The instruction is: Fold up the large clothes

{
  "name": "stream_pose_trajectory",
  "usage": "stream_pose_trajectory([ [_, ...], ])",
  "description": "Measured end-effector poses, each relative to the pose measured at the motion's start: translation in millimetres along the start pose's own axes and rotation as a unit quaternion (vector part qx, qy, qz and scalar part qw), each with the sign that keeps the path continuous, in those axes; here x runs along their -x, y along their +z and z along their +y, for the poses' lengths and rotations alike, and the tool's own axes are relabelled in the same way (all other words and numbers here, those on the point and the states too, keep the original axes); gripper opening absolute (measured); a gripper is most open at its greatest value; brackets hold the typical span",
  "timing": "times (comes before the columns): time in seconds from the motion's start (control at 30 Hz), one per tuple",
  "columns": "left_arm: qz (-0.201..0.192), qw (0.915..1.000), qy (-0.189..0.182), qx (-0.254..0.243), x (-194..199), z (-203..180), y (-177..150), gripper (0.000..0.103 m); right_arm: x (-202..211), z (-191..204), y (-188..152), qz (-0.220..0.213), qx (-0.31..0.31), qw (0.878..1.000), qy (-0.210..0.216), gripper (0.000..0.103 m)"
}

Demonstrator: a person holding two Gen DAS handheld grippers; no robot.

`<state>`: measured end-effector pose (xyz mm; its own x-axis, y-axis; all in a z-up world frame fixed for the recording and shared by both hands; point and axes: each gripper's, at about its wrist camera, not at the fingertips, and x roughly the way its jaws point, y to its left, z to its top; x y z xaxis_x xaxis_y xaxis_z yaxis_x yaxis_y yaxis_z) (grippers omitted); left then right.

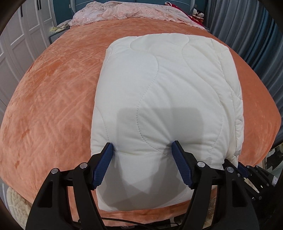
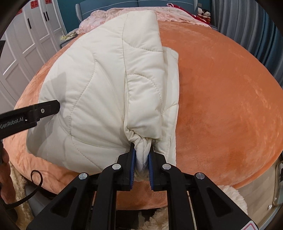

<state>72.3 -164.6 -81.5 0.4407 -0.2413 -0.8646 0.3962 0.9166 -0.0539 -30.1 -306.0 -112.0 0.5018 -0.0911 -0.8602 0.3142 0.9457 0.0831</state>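
Folded white quilted garment [image 1: 168, 99] is lying on the orange plush bedspread [image 1: 53, 106] near its front edge; your left gripper [image 1: 143, 150] is sitting spread apart with both fingers pressing into the near end, and your right gripper [image 2: 141, 155] is clamping a bunched corner. Surrounding it: pink embroidered coverlet [image 1: 123, 10] at the bed's head, white wardrobe doors [image 2: 31, 39] left, grey-blue curtains [image 2: 247, 26] right.

Cream quilted jacket [image 1: 176, 92] folded into thick rectangle on my side of orange bed, wavy stitching up, near corner bunched.
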Motion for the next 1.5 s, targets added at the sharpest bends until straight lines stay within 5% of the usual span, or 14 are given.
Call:
stream_pose_trajectory([
  [0.6, -0.021, 0.9996, 0.014, -0.014, -9, -3, -5, 0.069, -6, 2, 9, 0.006, -0.002, 1.0, -0.003, 0.011],
  [0.87, -0.01, 0.9998, -0.017, -0.003, 4, 8, 2, 0.069, 8, 5, 9, -0.004, 0.004, 1.0, -0.007, 0.016],
  [1.03, -0.025, 0.9978, -0.046, 0.04, 34, 37, 18, 0.068, 51, -1, 15, -0.032, -0.007, 0.999, -0.002, 0.027],
  [1.27, -0.078, 0.9923, -0.041, 0.087, 58, 75, 83, 0.068, 99, -13, 78, -0.119, -0.031, 0.992, 0.013, 0.045],
  [1.5, -0.086, 0.9913, -0.027, 0.096, 43, 82, 127, 0.068, 66, -17, 150, -0.125, -0.079, 0.988, 0.049, 0.052],
])
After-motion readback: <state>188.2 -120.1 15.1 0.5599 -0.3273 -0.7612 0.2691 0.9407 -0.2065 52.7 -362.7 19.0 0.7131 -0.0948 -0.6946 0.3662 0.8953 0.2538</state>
